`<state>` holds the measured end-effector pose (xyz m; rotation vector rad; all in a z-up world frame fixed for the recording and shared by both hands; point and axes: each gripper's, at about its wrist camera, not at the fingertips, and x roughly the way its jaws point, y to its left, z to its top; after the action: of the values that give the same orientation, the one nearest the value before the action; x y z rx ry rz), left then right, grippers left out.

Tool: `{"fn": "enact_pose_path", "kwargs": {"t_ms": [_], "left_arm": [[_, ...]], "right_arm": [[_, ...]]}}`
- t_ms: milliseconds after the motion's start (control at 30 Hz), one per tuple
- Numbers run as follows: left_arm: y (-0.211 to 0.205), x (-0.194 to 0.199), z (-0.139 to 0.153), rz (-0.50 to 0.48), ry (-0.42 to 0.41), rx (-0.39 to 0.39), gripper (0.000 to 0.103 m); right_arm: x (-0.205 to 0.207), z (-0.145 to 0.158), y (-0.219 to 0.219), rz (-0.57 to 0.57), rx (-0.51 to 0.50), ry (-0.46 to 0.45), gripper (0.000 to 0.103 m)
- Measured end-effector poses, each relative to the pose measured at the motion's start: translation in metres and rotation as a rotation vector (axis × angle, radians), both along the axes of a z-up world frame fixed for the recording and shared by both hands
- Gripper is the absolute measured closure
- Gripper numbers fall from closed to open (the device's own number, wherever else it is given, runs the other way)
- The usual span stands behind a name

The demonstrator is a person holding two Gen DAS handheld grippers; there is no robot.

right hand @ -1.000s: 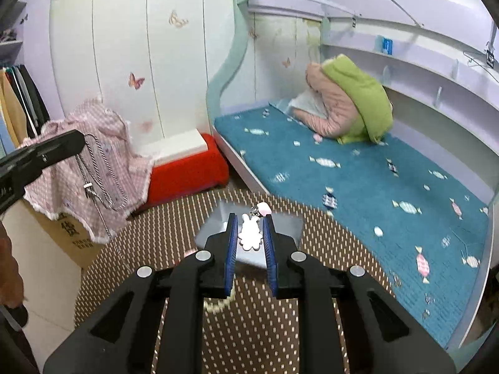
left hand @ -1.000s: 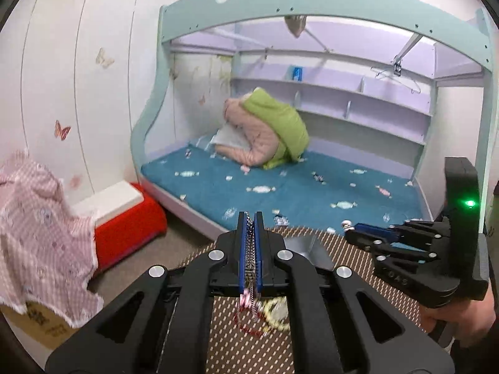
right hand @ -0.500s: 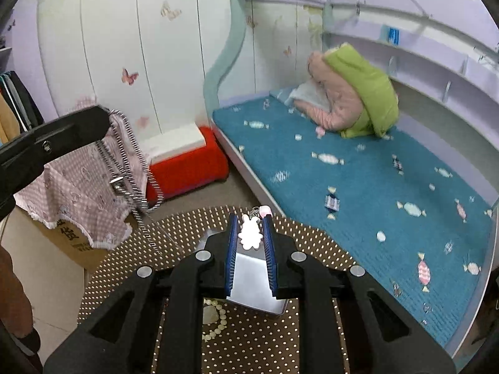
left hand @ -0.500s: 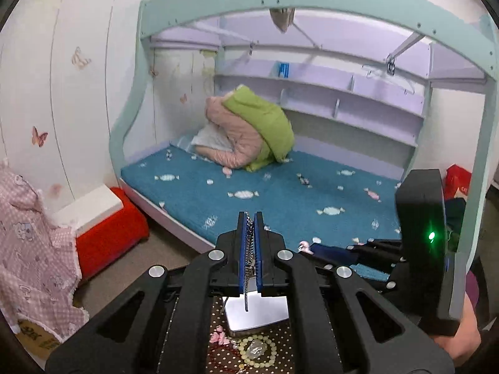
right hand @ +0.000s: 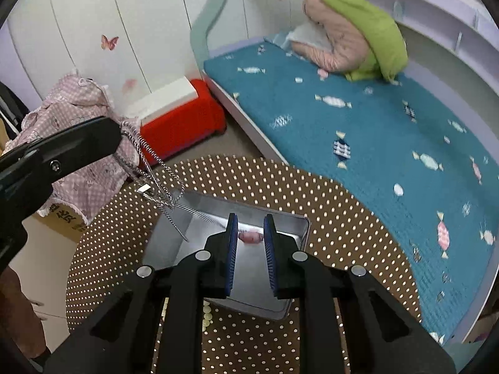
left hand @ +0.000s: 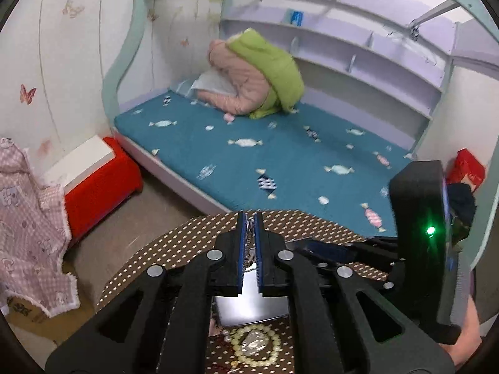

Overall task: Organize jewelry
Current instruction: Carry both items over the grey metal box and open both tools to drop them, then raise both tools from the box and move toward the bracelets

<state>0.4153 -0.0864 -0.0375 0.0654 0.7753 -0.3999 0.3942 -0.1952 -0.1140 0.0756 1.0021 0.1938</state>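
My left gripper (left hand: 249, 221) is shut on a silver chain necklace (left hand: 249, 233). In the right wrist view the left gripper (right hand: 120, 135) comes in from the left, and the necklace (right hand: 149, 171) hangs from it with its end reaching into the metal tin (right hand: 168, 233). My right gripper (right hand: 250, 222) is open and empty above the tin. A pink charm (right hand: 249, 237) lies inside the tin between its fingers. A cream bead bracelet (left hand: 254, 346) lies on the dotted brown table (left hand: 174, 249) in front of the tin (left hand: 249, 308).
The round table (right hand: 327, 205) stands beside a bed with a teal mattress (right hand: 374, 118). A red and white box (right hand: 177, 115) and a pink checked cloth (right hand: 84, 137) over a cardboard box are on the floor to the left.
My right gripper has opened and the pink and white charm it held now lies in the tin. My left gripper has lowered the necklace over the tin.
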Motion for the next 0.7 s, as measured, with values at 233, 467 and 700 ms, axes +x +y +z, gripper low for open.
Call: {"fn": "enact_pose_path", "kwargs": {"t_ms": [233,467,700], "left_arm": [[0.022,-0.007,0.000,0.079,-0.029,0.020,0.012],[0.046,-0.037,0.014,0.153,-0.100,0.021,0.008],[0.067,-0.075,0.027,0.208,-0.174,0.011,0.007]], "right_arm": [[-0.012,0.013,-0.010,-0.060,0.012,-0.065,0.016],[-0.032,0.033,-0.017,-0.113,0.014,-0.148,0.008],[-0.056,0.057,-0.014,-0.116,0.027,-0.220,0.008]]}}
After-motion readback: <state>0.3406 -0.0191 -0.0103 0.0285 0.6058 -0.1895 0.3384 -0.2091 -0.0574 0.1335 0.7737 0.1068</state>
